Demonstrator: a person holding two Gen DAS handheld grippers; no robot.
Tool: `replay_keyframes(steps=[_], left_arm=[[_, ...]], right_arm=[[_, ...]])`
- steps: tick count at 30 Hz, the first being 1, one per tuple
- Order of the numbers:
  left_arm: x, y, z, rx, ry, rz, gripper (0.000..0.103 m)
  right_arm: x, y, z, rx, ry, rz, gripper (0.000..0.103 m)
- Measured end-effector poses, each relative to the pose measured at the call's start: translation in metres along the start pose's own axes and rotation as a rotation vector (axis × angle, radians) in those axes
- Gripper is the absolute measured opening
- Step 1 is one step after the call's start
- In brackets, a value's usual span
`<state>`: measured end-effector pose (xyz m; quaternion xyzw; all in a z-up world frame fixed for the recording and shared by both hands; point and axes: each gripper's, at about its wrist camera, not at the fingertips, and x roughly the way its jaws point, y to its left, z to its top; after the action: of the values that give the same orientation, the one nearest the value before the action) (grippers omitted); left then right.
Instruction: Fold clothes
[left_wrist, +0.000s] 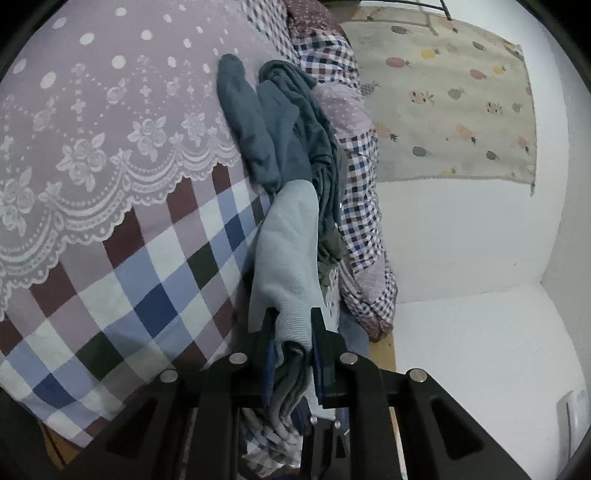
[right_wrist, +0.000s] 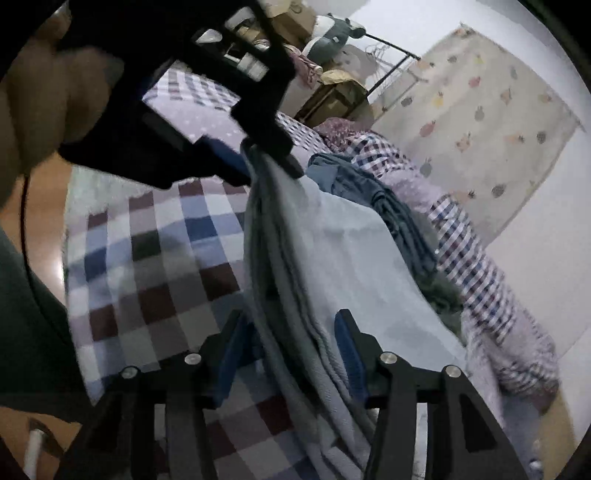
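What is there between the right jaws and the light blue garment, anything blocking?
Nothing visible. The light blue garment already hangs between the right gripper's jaws, which stand apart around its bunched edge. The left gripper pinches its other end.

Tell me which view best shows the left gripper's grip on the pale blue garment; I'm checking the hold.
The left wrist view: the left gripper fingers pinch the pale blue garment up close. The right wrist view shows it smaller and dark.

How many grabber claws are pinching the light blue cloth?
1. The left gripper is shut on the light blue cloth. The right gripper has the cloth between its fingers, but they stand apart from it.
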<state>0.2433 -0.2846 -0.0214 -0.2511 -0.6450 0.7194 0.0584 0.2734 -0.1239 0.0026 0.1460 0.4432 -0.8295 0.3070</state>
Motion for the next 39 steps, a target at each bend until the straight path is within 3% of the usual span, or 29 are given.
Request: replay_keyframes(steps=[1, 3, 5, 8, 11, 12, 13, 14, 15, 16, 18, 22, 27, 31, 33, 35, 39], left_arm=[[0.0, 0.0, -0.001, 0.001, -0.004, 0.015, 0.019], [0.003, 0.005, -0.003, -0.024, -0.004, 0.016, 0.037], [0.006, 0.005, -0.005, -0.024, -0.007, 0.013, 0.061], [0.013, -0.005, -0.009, 0.036, -0.01, 0.058, 0.068], [0.024, -0.01, -0.011, 0.068, -0.006, 0.102, 0.069], [0.026, -0.013, -0.009, 0.085, -0.013, 0.113, 0.068], [0.028, -0.018, -0.007, 0.115, -0.027, 0.127, 0.059], [0.028, -0.022, -0.006, 0.147, -0.043, 0.144, 0.038], [0.028, -0.024, -0.006, 0.157, -0.05, 0.157, 0.026], [0.028, -0.025, -0.007, 0.166, -0.056, 0.17, 0.023], [0.026, -0.028, -0.009, 0.187, -0.069, 0.18, 0.021], [0.025, -0.056, -0.021, 0.335, -0.103, 0.195, 0.018], [0.034, -0.106, -0.055, 0.557, -0.105, 0.164, 0.016], [0.048, -0.149, -0.108, 0.782, -0.093, 0.144, 0.016], [0.057, -0.162, -0.133, 0.871, -0.08, 0.14, 0.016], [0.069, -0.171, -0.158, 0.957, -0.06, 0.143, 0.016], [0.086, -0.173, -0.193, 1.052, -0.004, 0.14, 0.016]], right_arm=[[0.005, 0.002, -0.001, -0.008, 0.009, -0.021, 0.053], [0.013, -0.001, -0.002, 0.018, 0.031, -0.029, 0.046], [0.017, -0.013, -0.003, 0.092, 0.043, 0.008, 0.017], [0.014, -0.026, -0.001, 0.153, 0.042, 0.04, 0.014], [0.01, -0.029, 0.0, 0.174, 0.038, 0.048, 0.014], [0.009, -0.03, 0.0, 0.178, 0.037, 0.05, 0.014], [0.006, -0.029, 0.001, 0.181, 0.038, 0.053, 0.014], [0.005, -0.028, 0.001, 0.182, 0.039, 0.057, 0.014], [0.004, -0.027, 0.001, 0.181, 0.042, 0.063, 0.014], [0.003, -0.027, 0.0, 0.183, 0.045, 0.07, 0.015], [-0.002, -0.029, 0.001, 0.202, 0.056, 0.098, 0.016], [-0.016, -0.06, -0.006, 0.317, 0.077, 0.264, 0.026], [-0.042, -0.152, -0.03, 0.642, 0.037, 0.448, 0.047], [-0.055, -0.226, -0.05, 0.89, -0.009, 0.565, 0.052], [-0.041, -0.258, -0.048, 0.974, 0.015, 0.652, 0.052], [-0.024, -0.28, -0.039, 1.007, 0.064, 0.714, 0.053], [0.008, -0.311, -0.012, 0.976, 0.161, 0.713, 0.062]])
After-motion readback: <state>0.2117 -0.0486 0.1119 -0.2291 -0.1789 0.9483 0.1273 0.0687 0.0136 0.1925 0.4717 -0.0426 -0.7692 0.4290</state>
